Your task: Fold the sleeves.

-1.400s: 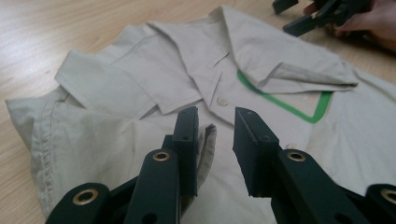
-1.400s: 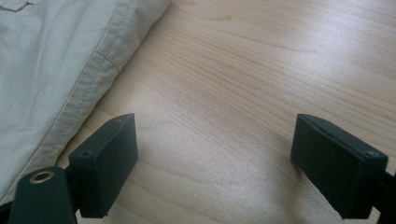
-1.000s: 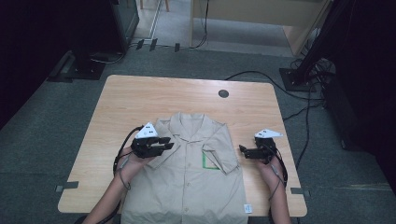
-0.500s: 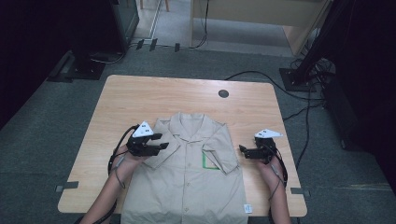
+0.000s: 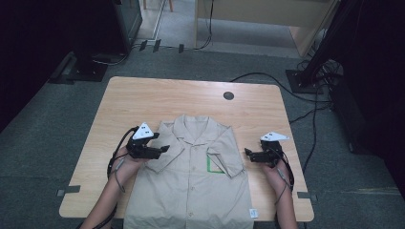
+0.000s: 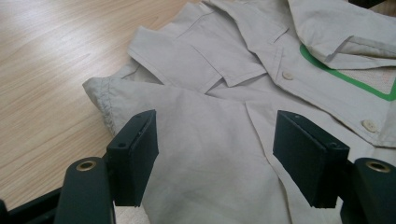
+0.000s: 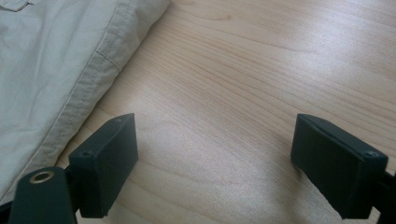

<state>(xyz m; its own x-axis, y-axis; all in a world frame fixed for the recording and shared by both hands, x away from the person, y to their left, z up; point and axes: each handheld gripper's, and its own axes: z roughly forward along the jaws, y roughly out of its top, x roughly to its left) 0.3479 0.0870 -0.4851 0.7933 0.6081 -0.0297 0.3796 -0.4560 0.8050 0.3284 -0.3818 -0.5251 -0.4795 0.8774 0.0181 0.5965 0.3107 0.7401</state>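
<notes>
Shirt: the beige short-sleeved shirt (image 5: 191,183) lies front up on the near half of the counter (image 5: 143,102), collar away from you, hem at the near edge, buttons done up.
Sleeves: both are folded in over the chest; the one on your right covers part of the green-edged pocket (image 5: 215,164).
Left gripper: your left gripper (image 6: 215,163) hovers over the folded sleeve (image 6: 187,135) on its side, fingers (image 6: 133,156) released and wide, nothing between them, cloth beneath.
Right gripper: your right gripper (image 7: 233,163) sits over bare wood just beside the shirt's side seam (image 7: 88,88), fingers spread, grasping nothing.
Step in hand: by my reading, you are folding the shirt; sleeves are in, the body is not yet folded.
Next move: probably bring each gripper to a side edge or the hem, pinch a single layer and carry it over without dragging the sleeves loose.
Farther out: a dark round grommet (image 5: 228,95) at the far edge, cables (image 5: 267,78) on the floor beyond.
</notes>
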